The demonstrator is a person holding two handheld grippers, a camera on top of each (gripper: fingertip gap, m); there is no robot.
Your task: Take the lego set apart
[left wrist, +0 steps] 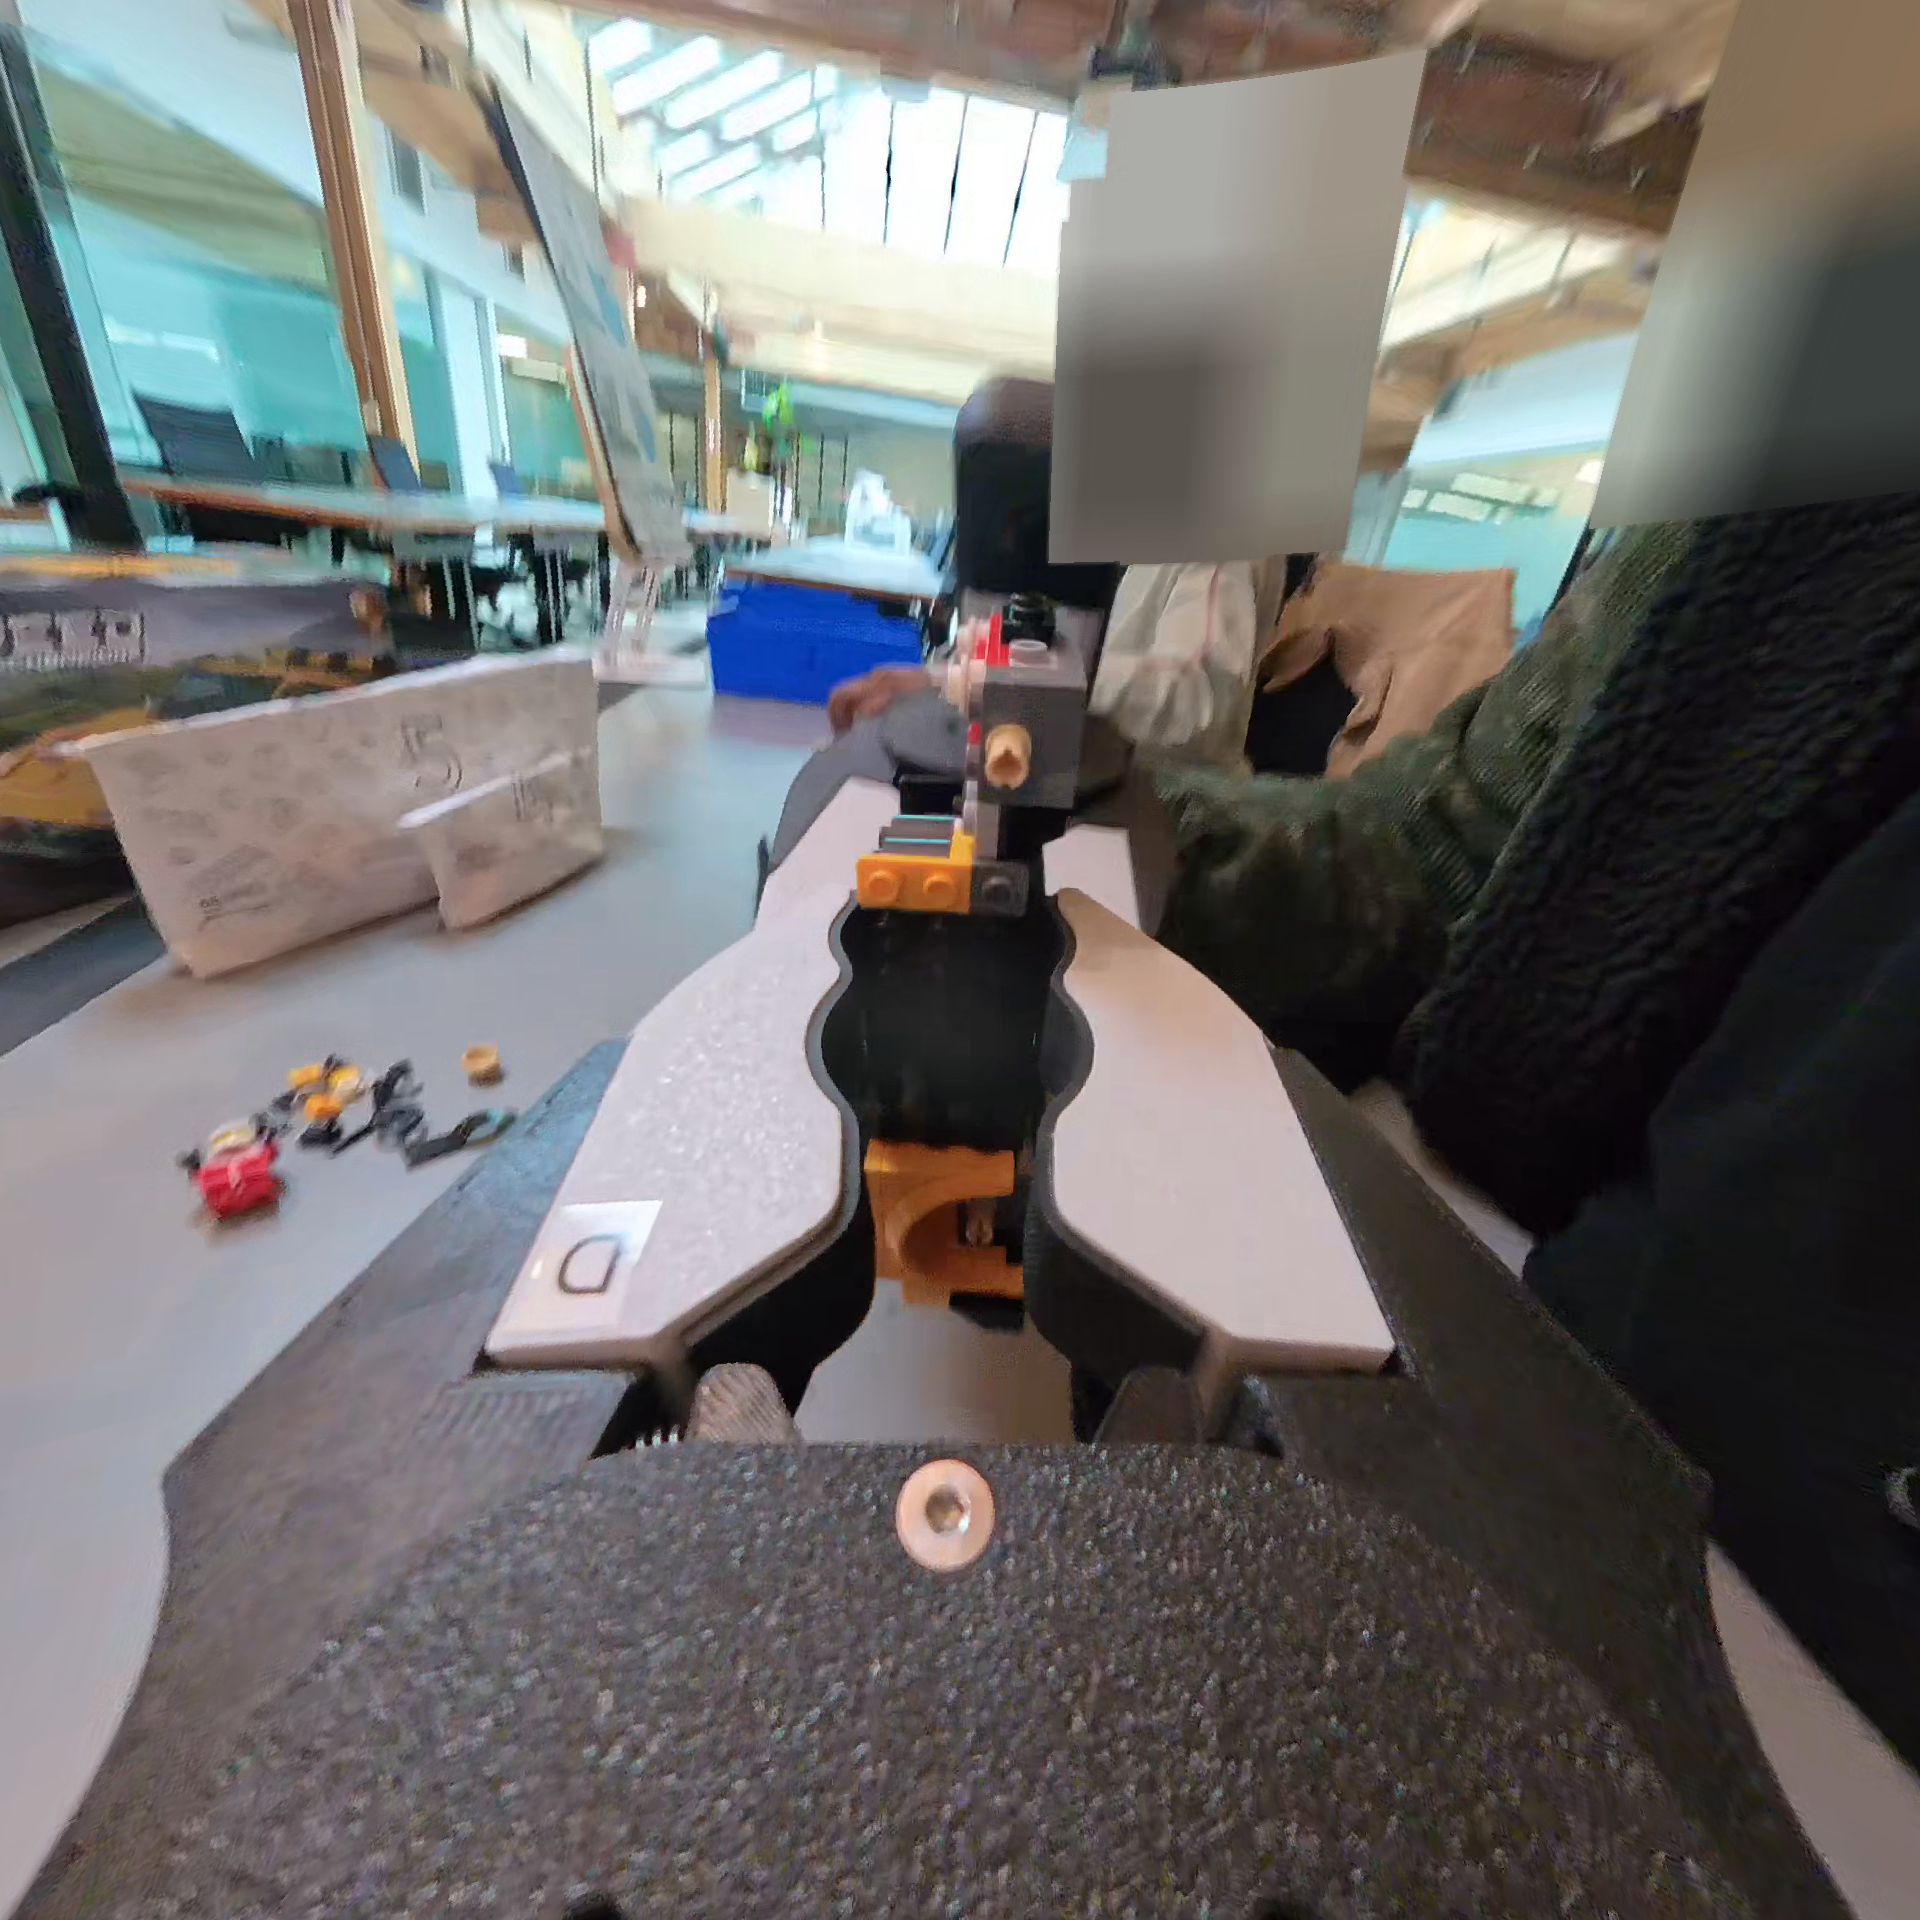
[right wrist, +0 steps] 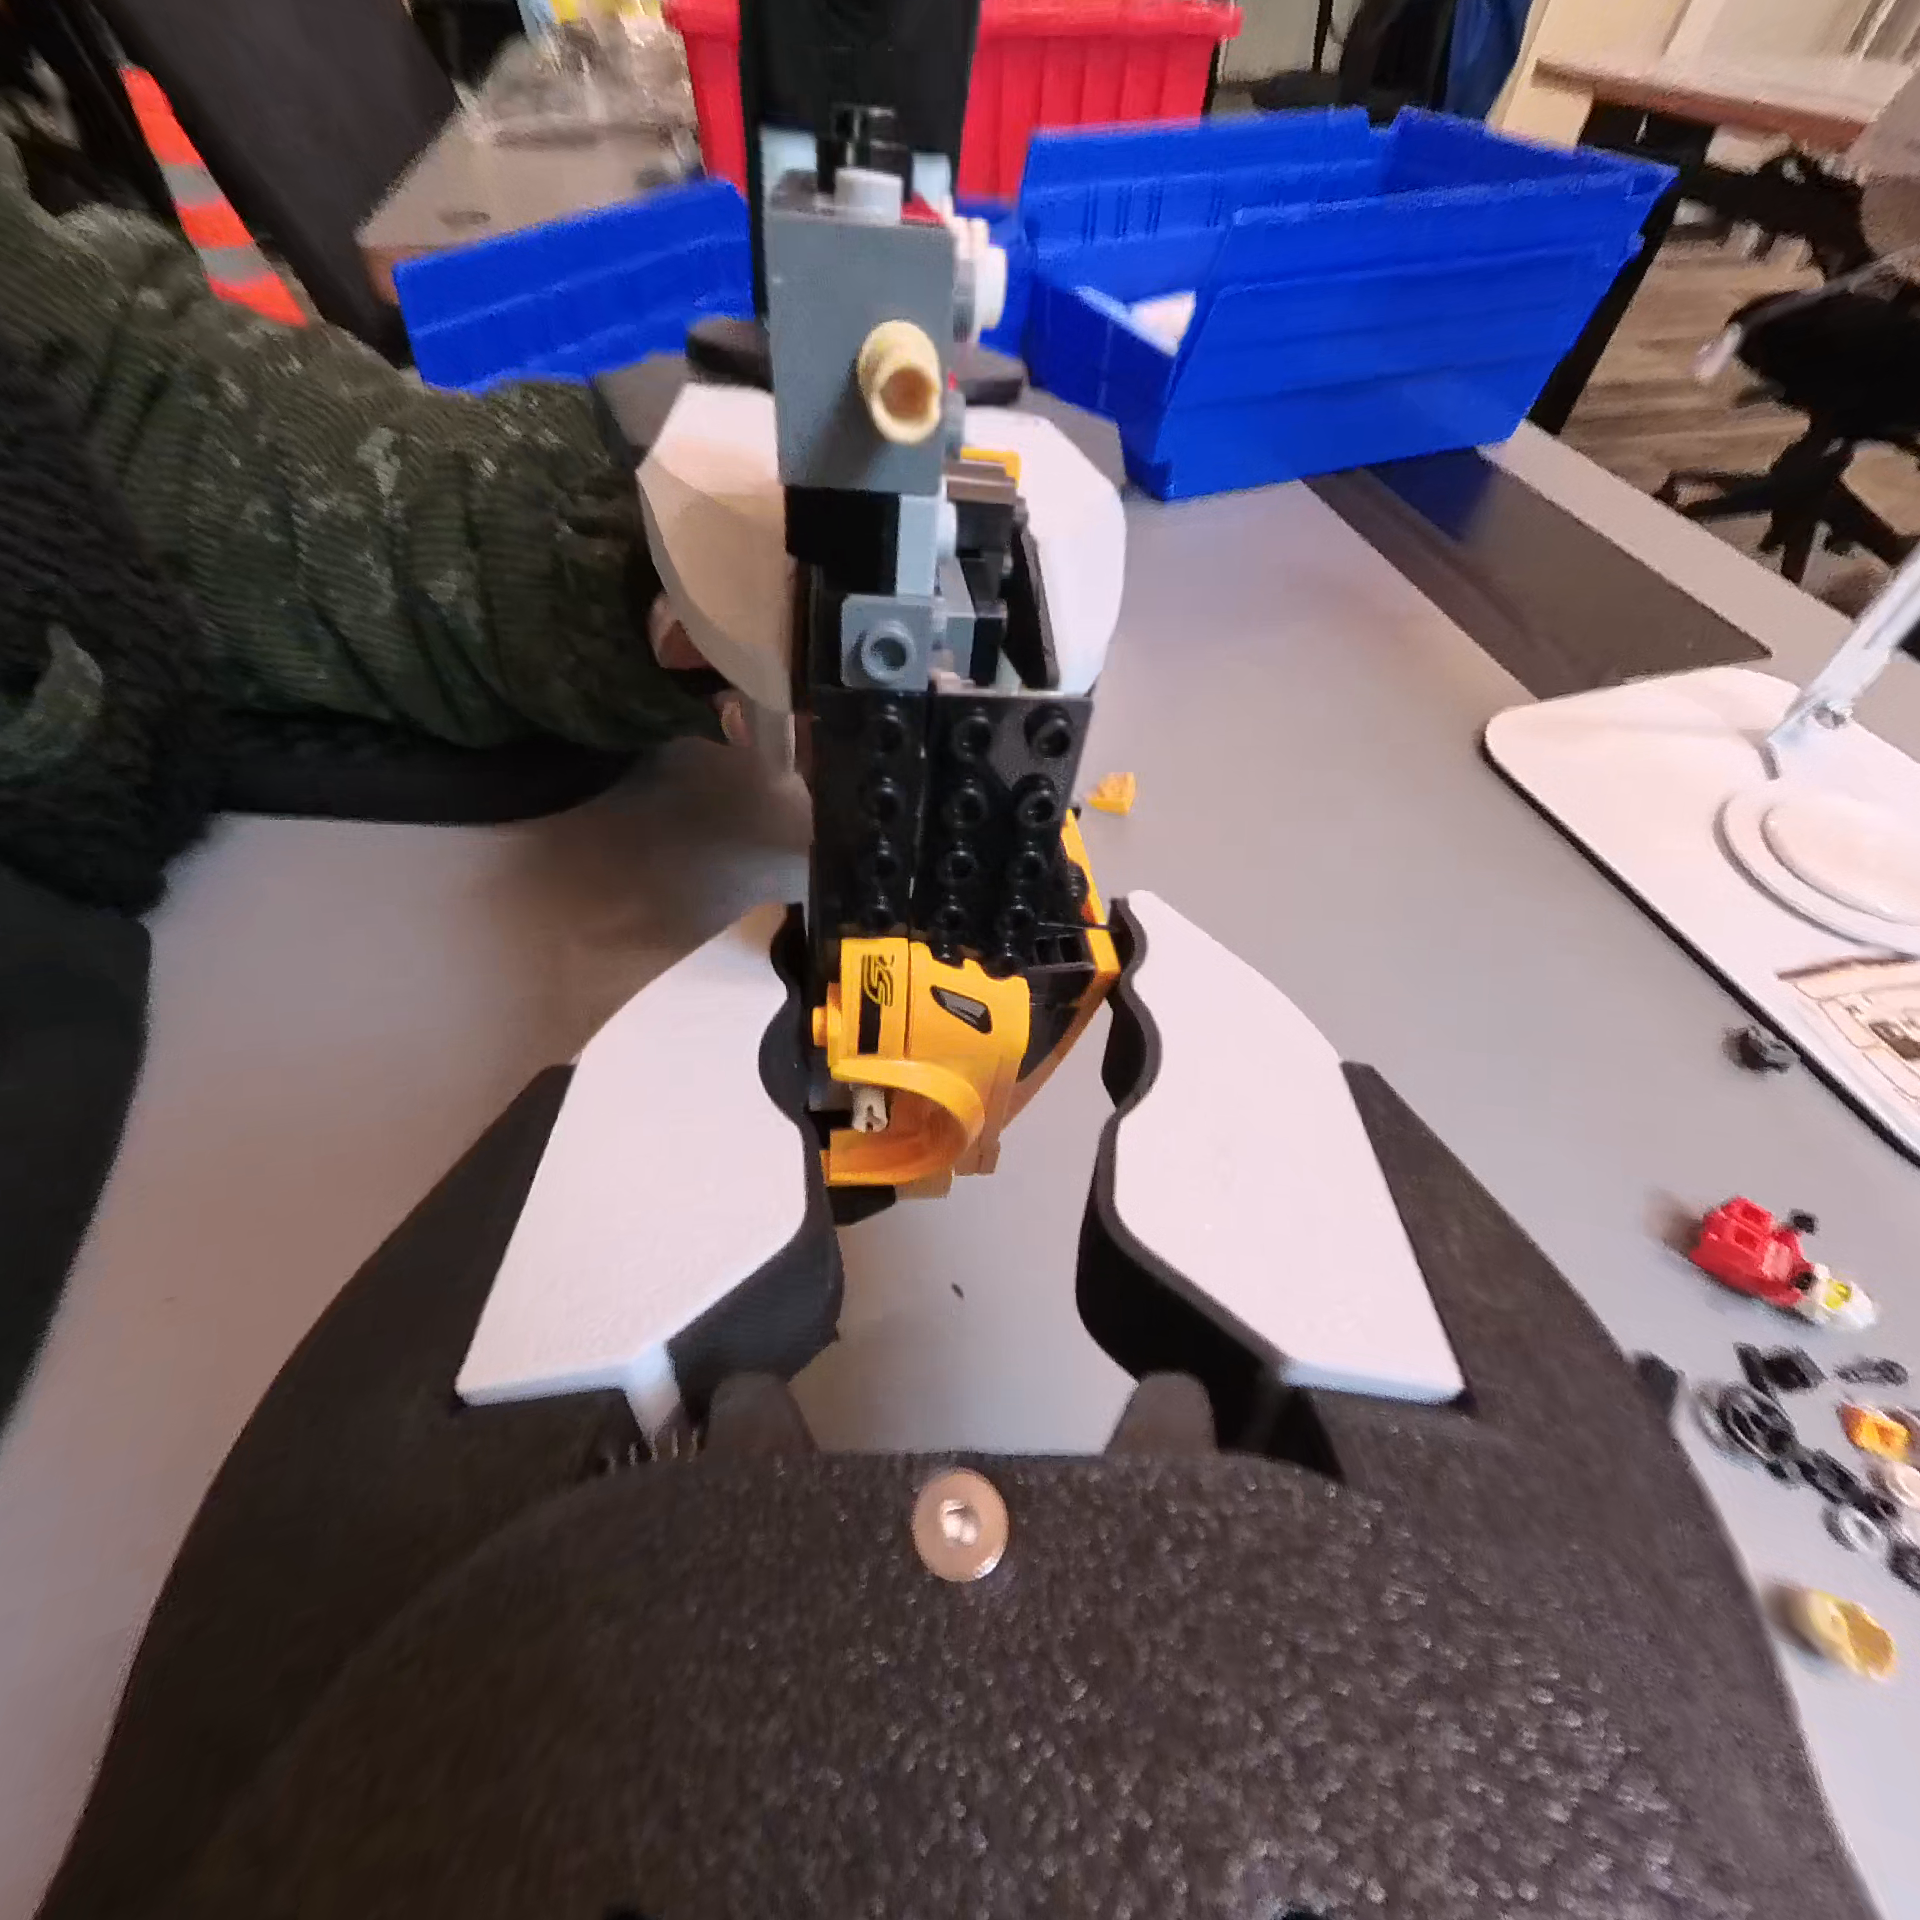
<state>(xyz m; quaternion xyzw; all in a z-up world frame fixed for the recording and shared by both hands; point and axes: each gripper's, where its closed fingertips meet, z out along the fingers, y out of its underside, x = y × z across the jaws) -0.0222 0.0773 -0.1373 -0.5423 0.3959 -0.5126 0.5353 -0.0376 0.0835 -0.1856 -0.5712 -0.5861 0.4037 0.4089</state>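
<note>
The lego model (left wrist: 940,1039) is a partly stripped car of black plates with orange-yellow fenders and a grey block with a tan pin at one end. My left gripper (left wrist: 956,914) is shut on it, and my right gripper's white fingers (left wrist: 831,842) hold it from the far side. In the right wrist view my right gripper (right wrist: 951,914) is shut on the model's (right wrist: 956,831) yellow fender end. My left gripper (right wrist: 894,540) clamps its grey end farther off. The model is held above the grey table (right wrist: 416,987).
Loose removed pieces (left wrist: 332,1112) lie on the table, with a red piece (right wrist: 1756,1252), black parts (right wrist: 1808,1444) and tan parts (right wrist: 1839,1631). Two paper bags (left wrist: 343,800), blue bins (right wrist: 1330,301), a white lamp base (right wrist: 1662,810) and a green sleeve (right wrist: 260,540) are nearby. The gap from one gripper's tips to the other's is roughly 5 cm. It is some 20 cm from my right tips to the red piece (right wrist: 1756,1252). Seen from the left wrist view (left wrist: 251,1156) as well.
</note>
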